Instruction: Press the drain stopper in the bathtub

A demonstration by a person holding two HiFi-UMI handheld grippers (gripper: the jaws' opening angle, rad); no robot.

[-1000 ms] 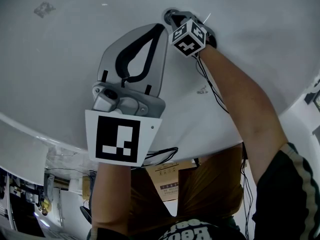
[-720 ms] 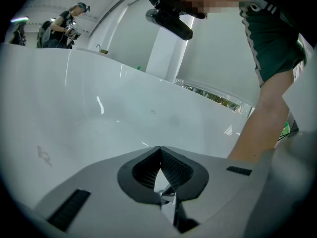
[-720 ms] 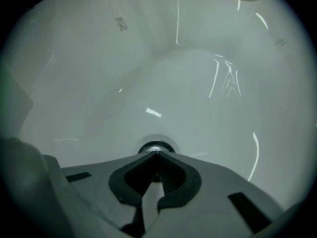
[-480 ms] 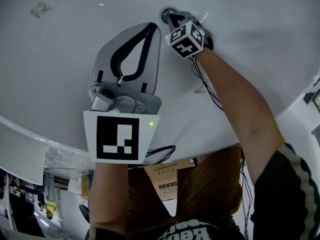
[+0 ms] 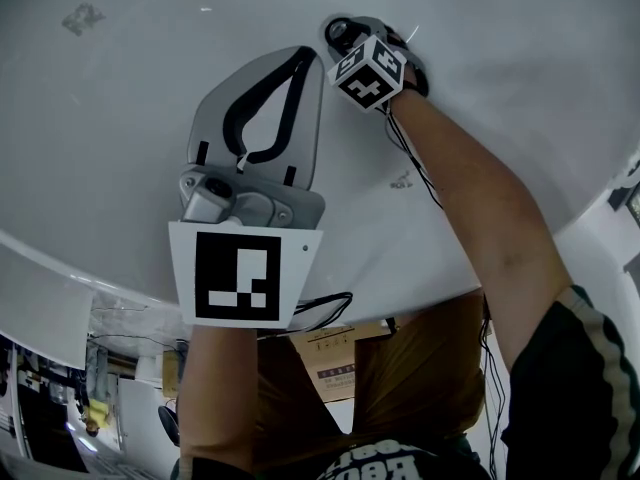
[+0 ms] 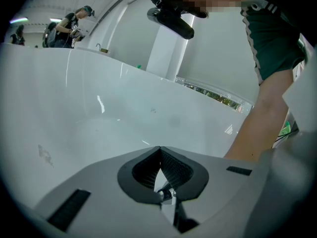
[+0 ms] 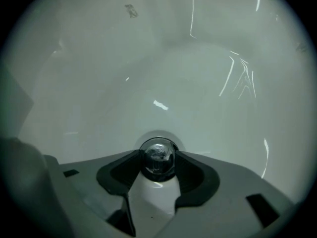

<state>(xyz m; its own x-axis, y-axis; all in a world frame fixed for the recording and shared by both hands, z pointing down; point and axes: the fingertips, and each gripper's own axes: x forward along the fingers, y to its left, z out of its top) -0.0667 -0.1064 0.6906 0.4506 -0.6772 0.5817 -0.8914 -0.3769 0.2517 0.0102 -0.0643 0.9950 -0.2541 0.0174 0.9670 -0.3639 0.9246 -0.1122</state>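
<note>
Chrome drain stopper (image 7: 157, 155) between opening right gripper (image 7: 158, 161) jaws | left gripper (image 6: 159, 149) pinched together, empty; white bathtub (image 7: 198, 83) beneath

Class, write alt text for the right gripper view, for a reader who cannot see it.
A round chrome drain stopper sits between the tips of the right claw, whose jaws are opening on either side of it. Around it curves the glossy white bathtub.
</note>
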